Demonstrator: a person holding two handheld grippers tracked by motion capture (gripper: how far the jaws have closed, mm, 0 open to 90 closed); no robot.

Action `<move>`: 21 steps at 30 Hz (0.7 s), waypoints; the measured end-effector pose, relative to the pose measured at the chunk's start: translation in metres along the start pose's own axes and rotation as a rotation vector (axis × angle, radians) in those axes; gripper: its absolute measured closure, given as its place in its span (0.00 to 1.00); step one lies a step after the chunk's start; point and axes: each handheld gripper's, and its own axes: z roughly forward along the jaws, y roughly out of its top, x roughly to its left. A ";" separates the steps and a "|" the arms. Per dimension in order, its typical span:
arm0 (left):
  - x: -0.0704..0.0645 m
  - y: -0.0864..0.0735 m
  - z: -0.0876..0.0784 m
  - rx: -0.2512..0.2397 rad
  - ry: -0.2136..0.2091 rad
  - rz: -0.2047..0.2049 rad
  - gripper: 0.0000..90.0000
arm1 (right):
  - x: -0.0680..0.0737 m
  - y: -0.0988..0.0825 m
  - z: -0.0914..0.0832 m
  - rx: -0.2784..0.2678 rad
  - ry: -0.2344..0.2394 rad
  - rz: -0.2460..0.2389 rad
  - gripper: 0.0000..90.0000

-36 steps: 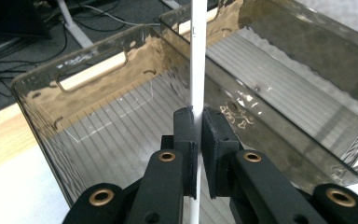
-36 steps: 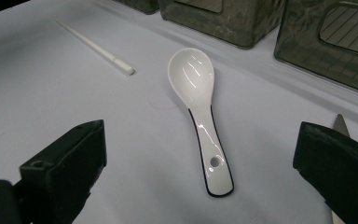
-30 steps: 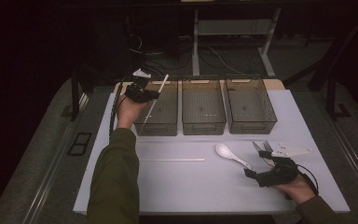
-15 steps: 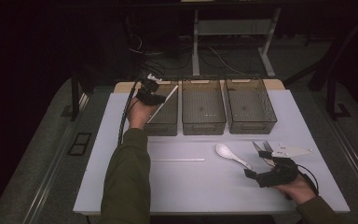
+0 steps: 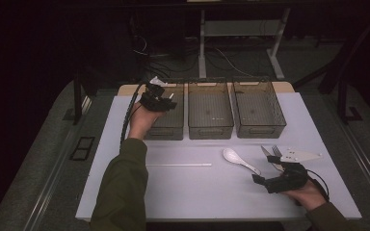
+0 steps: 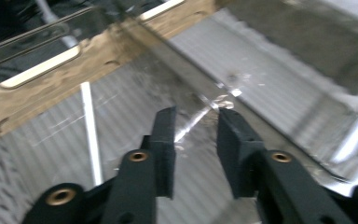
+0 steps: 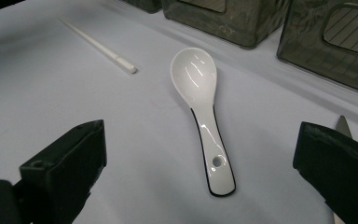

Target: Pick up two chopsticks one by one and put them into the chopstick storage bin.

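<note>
My left gripper point(image 5: 161, 100) hovers over the left of three dark see-through bins point(image 5: 169, 126). In the left gripper view its jaws point(image 6: 196, 135) stand open with nothing between them, and a white chopstick point(image 6: 91, 135) lies on the bin's ribbed floor to their left. A second white chopstick point(image 5: 178, 165) lies on the white tabletop. My right gripper point(image 5: 265, 169) rests at the front right, wide open, pointing at a white ceramic spoon point(image 5: 241, 161). The spoon point(image 7: 205, 116) lies between and just beyond its jaws, handle toward me, untouched.
The middle bin point(image 5: 210, 108) and the right bin point(image 5: 257, 108) stand side by side at the back of the table. A fork and a knife point(image 5: 269, 151) lie just right of the spoon. The knife tip point(image 7: 342, 126) shows by my right jaw. A wooden board edge point(image 6: 74, 70) runs behind the bins.
My left hand carried the chopstick farther over the left bin and the jaws opened; the chopstick now lies inside the bin. The right gripper has stayed still.
</note>
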 end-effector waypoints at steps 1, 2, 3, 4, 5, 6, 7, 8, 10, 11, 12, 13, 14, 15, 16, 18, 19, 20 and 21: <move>-0.003 -0.001 -0.004 -0.002 -0.017 0.004 0.66 | 0.000 0.000 0.000 0.001 -0.001 0.000 0.03; -0.007 -0.003 -0.008 -0.014 -0.034 0.005 0.63 | 0.000 0.000 0.000 0.003 -0.001 -0.003 0.03; -0.010 -0.004 -0.012 -0.018 -0.051 0.005 0.61 | 0.000 0.000 0.000 0.005 -0.001 -0.004 0.03; -0.014 -0.006 -0.015 -0.029 -0.067 0.014 0.59 | 0.000 0.000 0.001 0.004 -0.001 -0.003 0.03; -0.018 -0.008 -0.019 -0.034 -0.084 0.020 0.57 | 0.000 0.000 0.001 0.003 -0.001 -0.003 0.03; -0.022 -0.010 -0.023 -0.036 -0.095 0.030 0.56 | 0.000 0.000 0.001 0.005 -0.002 -0.004 0.03; -0.027 -0.013 -0.027 -0.038 -0.099 0.043 0.56 | 0.000 0.000 0.001 0.004 -0.003 -0.004 0.03; -0.030 -0.017 -0.031 -0.046 -0.111 0.051 0.56 | 0.000 0.000 0.001 0.005 -0.003 -0.003 0.03; -0.036 -0.026 -0.037 -0.060 -0.126 0.067 0.62 | 0.000 0.000 0.001 0.005 -0.004 -0.003 0.03; -0.040 -0.031 -0.040 -0.058 -0.127 0.075 0.65 | 0.000 0.000 0.001 0.008 -0.004 -0.004 0.03; -0.043 -0.036 -0.042 -0.052 -0.135 0.086 0.67 | 0.000 0.000 0.001 0.006 -0.004 -0.005 0.03; -0.046 -0.041 -0.044 -0.048 -0.144 0.095 0.67 | 0.000 0.000 0.001 0.007 -0.002 -0.003 0.03; -0.048 -0.046 -0.045 -0.049 -0.153 0.099 0.68 | 0.000 0.000 0.001 0.006 -0.002 -0.004 0.03; -0.051 -0.051 -0.046 -0.045 -0.164 0.105 0.69 | 0.000 0.000 0.001 0.012 -0.002 -0.004 0.03; -0.054 -0.057 -0.046 -0.037 -0.177 0.116 0.70 | 0.000 0.000 0.001 0.011 -0.003 -0.003 0.03; -0.059 -0.064 -0.046 -0.031 -0.197 0.130 0.71 | 0.000 0.000 0.001 0.010 -0.005 -0.002 0.03; -0.062 -0.067 -0.046 -0.027 -0.212 0.141 0.72 | 0.000 0.000 0.001 0.010 -0.006 -0.002 0.03; -0.065 -0.070 -0.046 -0.024 -0.225 0.147 0.72 | 0.000 0.000 0.001 0.012 -0.006 -0.002 0.03; -0.067 -0.073 -0.045 -0.022 -0.234 0.157 0.73 | 0.000 0.000 0.001 0.012 -0.006 -0.002 0.03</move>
